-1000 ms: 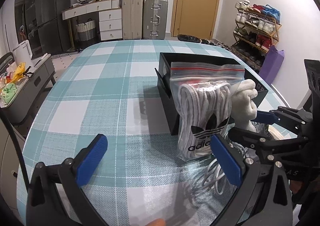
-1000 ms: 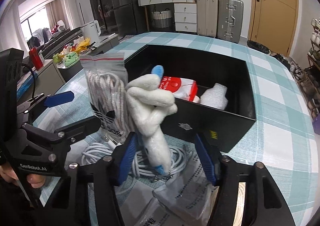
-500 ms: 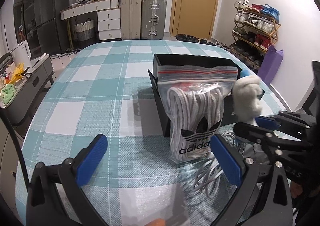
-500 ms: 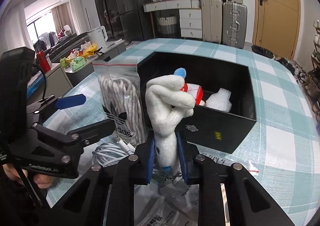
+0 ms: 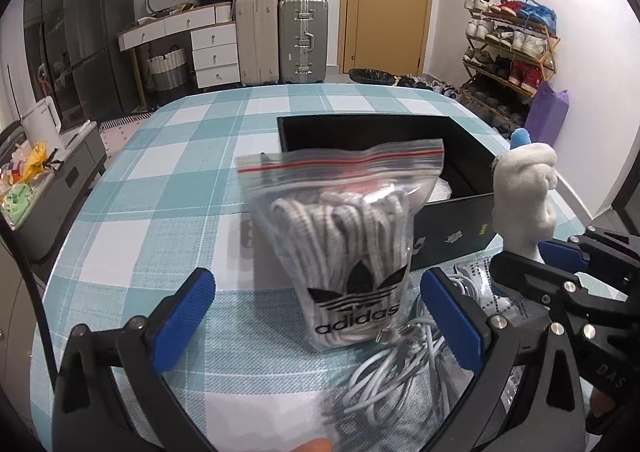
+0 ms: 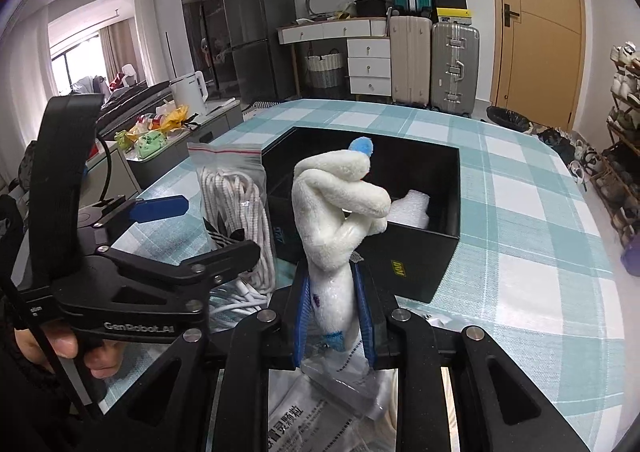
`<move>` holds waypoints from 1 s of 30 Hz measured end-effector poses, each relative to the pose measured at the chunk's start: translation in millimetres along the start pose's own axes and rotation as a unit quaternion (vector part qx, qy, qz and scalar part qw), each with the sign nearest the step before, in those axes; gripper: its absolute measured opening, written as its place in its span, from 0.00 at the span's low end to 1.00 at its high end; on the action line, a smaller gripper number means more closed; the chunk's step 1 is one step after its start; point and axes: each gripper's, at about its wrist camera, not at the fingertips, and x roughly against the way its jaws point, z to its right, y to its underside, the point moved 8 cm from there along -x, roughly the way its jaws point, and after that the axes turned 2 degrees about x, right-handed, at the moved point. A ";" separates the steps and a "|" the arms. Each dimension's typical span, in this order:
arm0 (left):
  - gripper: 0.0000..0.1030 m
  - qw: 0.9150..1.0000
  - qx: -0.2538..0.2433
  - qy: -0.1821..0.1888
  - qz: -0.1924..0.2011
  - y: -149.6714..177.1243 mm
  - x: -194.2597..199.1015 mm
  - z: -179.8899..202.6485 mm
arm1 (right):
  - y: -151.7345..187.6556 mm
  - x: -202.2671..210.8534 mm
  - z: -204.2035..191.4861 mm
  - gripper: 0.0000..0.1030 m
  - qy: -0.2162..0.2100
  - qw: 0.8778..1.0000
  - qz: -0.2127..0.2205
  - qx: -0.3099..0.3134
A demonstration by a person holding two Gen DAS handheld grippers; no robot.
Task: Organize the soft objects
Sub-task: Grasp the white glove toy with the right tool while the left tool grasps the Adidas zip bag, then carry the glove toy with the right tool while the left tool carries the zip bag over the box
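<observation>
On the teal-checked tabletop (image 6: 500, 188), the right claw (image 6: 334, 316) pinches a white plush toy (image 6: 340, 212) upright just before the black box (image 6: 444, 248), likely needing a lift over its wall, while the left claw (image 5: 316, 316) stands spread around the bagged laces (image 5: 344, 240).

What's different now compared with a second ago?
The right claw, open around the white plush toy a second ago, has shut on its lower end and raised it upright in front of the black box. The left claw stays open, and the bag of laces and white cable remain on the table.
</observation>
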 end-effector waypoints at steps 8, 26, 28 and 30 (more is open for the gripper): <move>0.90 1.000 -0.009 -0.012 0.008 -3.4 -1.4 -0.7 | 1.2 3.8 2.0 0.21 0.006 1.000 0.002 0.001; 0.39 0.999 -0.004 0.048 0.010 2.7 20.7 -0.4 | -2.1 12.0 -2.0 0.21 0.010 1.000 0.011 0.005; 0.39 0.999 -0.002 0.046 0.017 -0.7 25.4 -3.2 | -3.3 13.5 -2.7 0.21 0.007 1.000 0.012 0.000; 0.39 0.999 0.001 0.048 0.025 -4.8 31.0 -5.7 | -5.6 15.9 -2.5 0.21 0.007 1.000 0.016 0.000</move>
